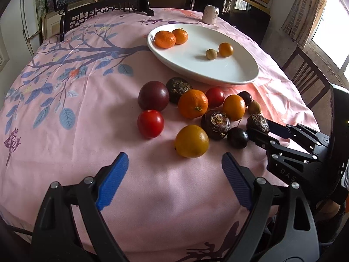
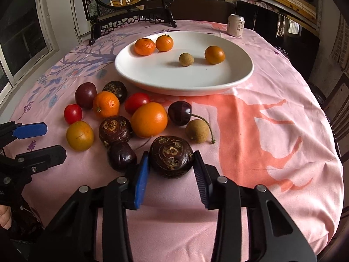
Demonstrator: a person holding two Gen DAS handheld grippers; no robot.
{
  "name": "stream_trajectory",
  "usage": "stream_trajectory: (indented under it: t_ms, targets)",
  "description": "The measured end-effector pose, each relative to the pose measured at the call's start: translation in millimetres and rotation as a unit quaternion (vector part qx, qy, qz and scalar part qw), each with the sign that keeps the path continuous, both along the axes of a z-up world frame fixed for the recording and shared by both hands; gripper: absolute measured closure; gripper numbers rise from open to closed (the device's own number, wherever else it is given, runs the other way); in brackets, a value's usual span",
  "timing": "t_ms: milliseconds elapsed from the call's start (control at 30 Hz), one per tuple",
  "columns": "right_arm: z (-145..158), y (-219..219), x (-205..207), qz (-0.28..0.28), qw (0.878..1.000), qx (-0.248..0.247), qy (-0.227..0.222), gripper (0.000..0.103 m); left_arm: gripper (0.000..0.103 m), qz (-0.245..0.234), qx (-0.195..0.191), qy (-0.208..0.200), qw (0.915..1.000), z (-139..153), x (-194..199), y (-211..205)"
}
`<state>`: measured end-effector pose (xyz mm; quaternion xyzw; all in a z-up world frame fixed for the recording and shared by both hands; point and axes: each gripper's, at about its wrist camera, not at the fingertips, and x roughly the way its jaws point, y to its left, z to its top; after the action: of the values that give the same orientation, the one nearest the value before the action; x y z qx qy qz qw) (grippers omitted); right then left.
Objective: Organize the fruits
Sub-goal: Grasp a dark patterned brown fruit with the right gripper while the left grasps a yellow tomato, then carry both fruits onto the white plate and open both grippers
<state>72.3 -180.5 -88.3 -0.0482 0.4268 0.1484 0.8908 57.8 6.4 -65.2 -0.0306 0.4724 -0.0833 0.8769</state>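
The right gripper (image 2: 171, 163) pinches a dark water chestnut (image 2: 171, 156) on the tablecloth (image 2: 272, 152), its flat scarred top facing the camera. Bare cloth lies open to its right. The left gripper (image 1: 174, 163) is spread wide over bare cloth, just short of a yellow fruit (image 1: 191, 140). Beyond the fruit cluster, the plate (image 2: 218, 80) holds four fruits.

Cloth: pink printed fabric tablecloth (image 2: 272, 152) – matt, softly creased.
Plate: white oval ceramic plate (image 2: 240, 76) – smooth, glossy.
Water chestnut: dark brown rough-skinned water chestnut (image 2: 172, 157) – scaly top.
Tool pads: blue ribbed plastic pads (image 1: 112, 182); black matt arms.
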Motion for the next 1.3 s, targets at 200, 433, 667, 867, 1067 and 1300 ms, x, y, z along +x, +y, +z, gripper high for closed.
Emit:
stream_trajectory:
  t_ms: [200,433,667,867,1067,1300]
  targets:
    - [9,-25,-14,-0.024,1.0,0.008,-0.009,0.063,0.018,-0.009,0.012,0.009,0.9999,-10,6,-16]
    - [12,-41,-21,-0.033,0.999,0.027,-0.011,0.063,0.043,0.003,0.031,0.007,0.9995,-21,26,-32]
    - [14,-41,-25,-0.029,0.999,0.033,-0.015,0.063,0.065,0.001,0.019,0.0,0.9998,-18,27,-32]
    - [14,-37,-23,-0.026,0.999,0.031,-0.014,0.063,0.065,-0.003,0.016,-0.008,0.9998,-11,22,-33]
    - [19,-30,-15,-0.017,0.999,0.024,-0.016,0.063,0.065,-0.003,0.016,-0.023,0.9996,1,20,-30]
    - [40,-18,3,0.0,0.999,0.011,-0.045,0.063,0.065,-0.002,0.022,-0.038,0.999,14,29,-27]
